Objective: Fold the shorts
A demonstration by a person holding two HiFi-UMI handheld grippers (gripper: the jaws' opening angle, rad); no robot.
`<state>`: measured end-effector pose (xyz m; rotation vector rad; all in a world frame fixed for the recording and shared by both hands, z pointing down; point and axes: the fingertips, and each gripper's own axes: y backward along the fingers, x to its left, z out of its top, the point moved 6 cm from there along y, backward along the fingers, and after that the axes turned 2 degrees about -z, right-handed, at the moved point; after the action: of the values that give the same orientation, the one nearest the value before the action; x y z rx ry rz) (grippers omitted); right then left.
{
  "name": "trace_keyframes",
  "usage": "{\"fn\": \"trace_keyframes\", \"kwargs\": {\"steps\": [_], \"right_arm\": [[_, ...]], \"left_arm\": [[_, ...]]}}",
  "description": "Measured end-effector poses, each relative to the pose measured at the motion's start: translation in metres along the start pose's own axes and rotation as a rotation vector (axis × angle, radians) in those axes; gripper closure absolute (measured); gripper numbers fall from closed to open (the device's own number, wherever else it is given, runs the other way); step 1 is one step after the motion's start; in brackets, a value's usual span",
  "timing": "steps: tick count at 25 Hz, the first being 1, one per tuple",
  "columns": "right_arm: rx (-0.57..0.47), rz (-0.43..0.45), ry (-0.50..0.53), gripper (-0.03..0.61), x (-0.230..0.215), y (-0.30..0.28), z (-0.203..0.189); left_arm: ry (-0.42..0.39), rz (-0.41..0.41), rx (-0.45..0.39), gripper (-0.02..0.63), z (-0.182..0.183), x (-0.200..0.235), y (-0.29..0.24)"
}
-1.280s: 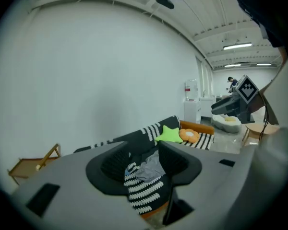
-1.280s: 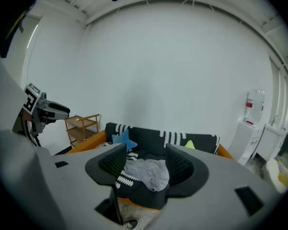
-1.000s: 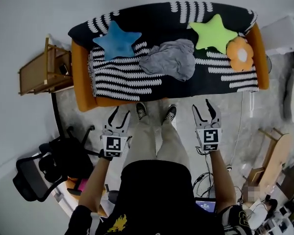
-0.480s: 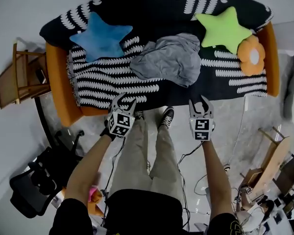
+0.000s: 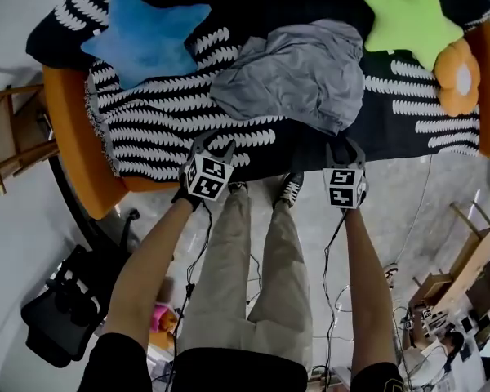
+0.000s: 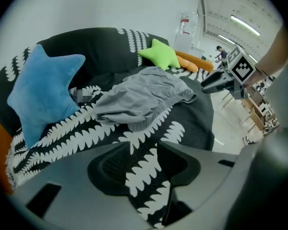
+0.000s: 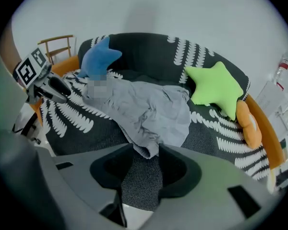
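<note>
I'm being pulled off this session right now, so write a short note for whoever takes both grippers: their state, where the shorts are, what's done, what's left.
Left gripper: open, jaws just been closing, nothing between them; above the black-and-white patterned throw near the front edge of the orange sofa.
Right gripper: open, jaws just been closing; the near hem of the crumpled grey fabric shorts sits at its tips, not gripped.
Shorts: bunched on the throw between the blue star-shaped cushion and the green star-shaped cushion.
Done: no fold yet.
To do: grasp, spread flat, fold.
</note>
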<state>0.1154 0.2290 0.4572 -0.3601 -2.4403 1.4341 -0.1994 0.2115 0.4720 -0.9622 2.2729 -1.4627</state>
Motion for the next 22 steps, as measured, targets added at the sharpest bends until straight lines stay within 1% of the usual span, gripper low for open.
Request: {"fn": "trace_keyframes", "kwargs": {"steps": [3,6,8,10,12,14,17,20,22], "right_arm": [[0.016,-0.013,-0.005,0.4,-0.002,-0.021,-0.015],[0.022,-0.02,0.006,0.407,0.007,-0.037,-0.019],[0.027,-0.017,0.024,0.408,0.013,-0.045,-0.021],[0.031,-0.019,0.047,0.408,0.011,-0.052,-0.02],[0.032,-0.026,0.045,0.41,0.007,-0.057,-0.017],[0.03,-0.032,0.032,0.417,0.007,-0.063,-0.015],[0.035,-0.024,0.027,0.426,0.006,-0.065,-0.016],[0.039,-0.016,0.037,0.433,-0.001,-0.061,-0.018],[0.042,-0.004,0.041,0.437,-0.002,-0.06,-0.017]], "left_arm": [[-0.028,0.006,0.01,0.43,-0.003,0.008,-0.028],[-0.112,0.016,0.018,0.421,-0.009,0.021,-0.049],[-0.173,0.028,0.028,0.394,-0.01,0.028,-0.055],[-0.208,0.03,0.035,0.373,-0.003,0.028,-0.059],[-0.215,0.023,0.021,0.373,0.006,0.028,-0.059],[-0.215,0.029,-0.006,0.378,0.007,0.028,-0.054],[-0.234,0.043,-0.036,0.423,0.009,0.024,-0.049],[-0.268,0.039,-0.012,0.428,0.017,0.019,-0.054],[-0.265,0.027,0.009,0.428,0.021,0.019,-0.059]]}}
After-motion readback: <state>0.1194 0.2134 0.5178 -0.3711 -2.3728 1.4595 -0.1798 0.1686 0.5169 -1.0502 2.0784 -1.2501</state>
